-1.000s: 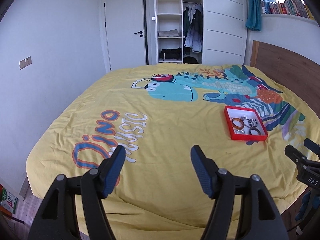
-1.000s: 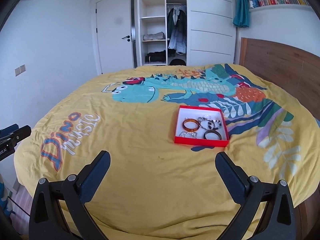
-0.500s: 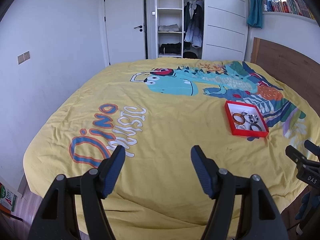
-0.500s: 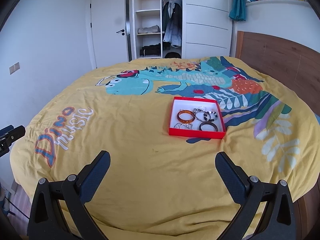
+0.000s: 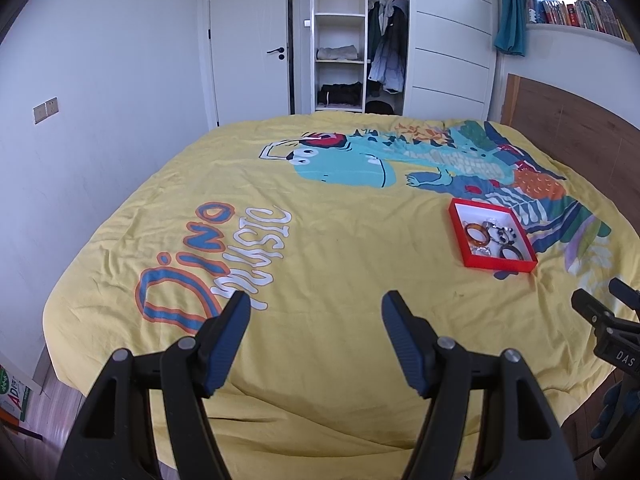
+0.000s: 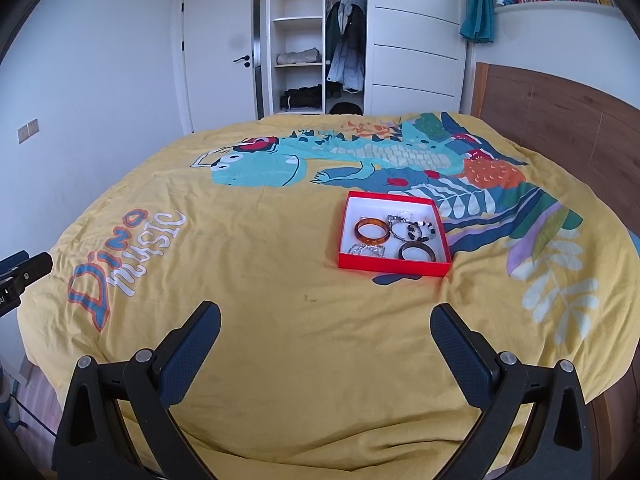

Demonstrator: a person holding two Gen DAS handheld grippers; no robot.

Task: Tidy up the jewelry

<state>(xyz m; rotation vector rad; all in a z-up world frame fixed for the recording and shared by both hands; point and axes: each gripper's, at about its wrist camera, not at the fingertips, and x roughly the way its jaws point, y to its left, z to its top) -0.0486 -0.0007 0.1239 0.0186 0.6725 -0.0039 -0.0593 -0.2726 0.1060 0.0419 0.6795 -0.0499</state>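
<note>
Both wrist views face wardrobe [image 5: 360, 36] from bed [image 6: 280, 320] foot — share red tray [image 5: 460, 232] — right nearer

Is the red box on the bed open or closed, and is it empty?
Open and not empty. The red box has no lid on it; an amber bangle, a dark bangle and silvery pieces lie inside.

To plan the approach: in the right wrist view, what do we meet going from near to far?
Right hand-held gripper → yellow bedspread → red tray with bracelets → dinosaur print → open wardrobe.
</note>
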